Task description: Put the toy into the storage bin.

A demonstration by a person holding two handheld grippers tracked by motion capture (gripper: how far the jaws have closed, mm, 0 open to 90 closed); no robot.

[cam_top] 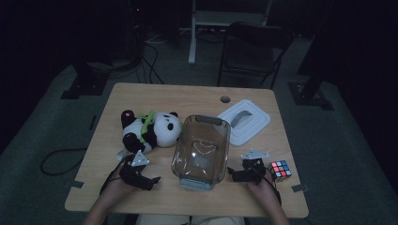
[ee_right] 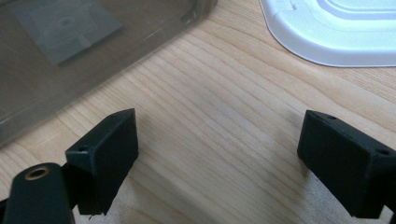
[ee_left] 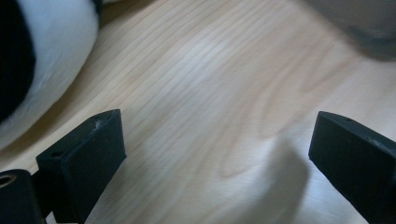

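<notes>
Two grippers rested low on the table (cam_top: pixel 141 93) in the high view: the left gripper (cam_top: pixel 152 180) near the panda plush (cam_top: pixel 150 131), the right gripper (cam_top: pixel 231 174) between the clear bin (cam_top: pixel 201 150) and the puzzle cube (cam_top: pixel 279 170). In the left gripper view its jaws stood wide apart over bare wood, plush (ee_left: pixel 42 70) alongside. In the right gripper view the jaws gaped too, bin (ee_right: pixel 84 56) and white lid (ee_right: pixel 336 32) ahead. Likely best: approach squarely, straddle fully, then close gently.
</notes>
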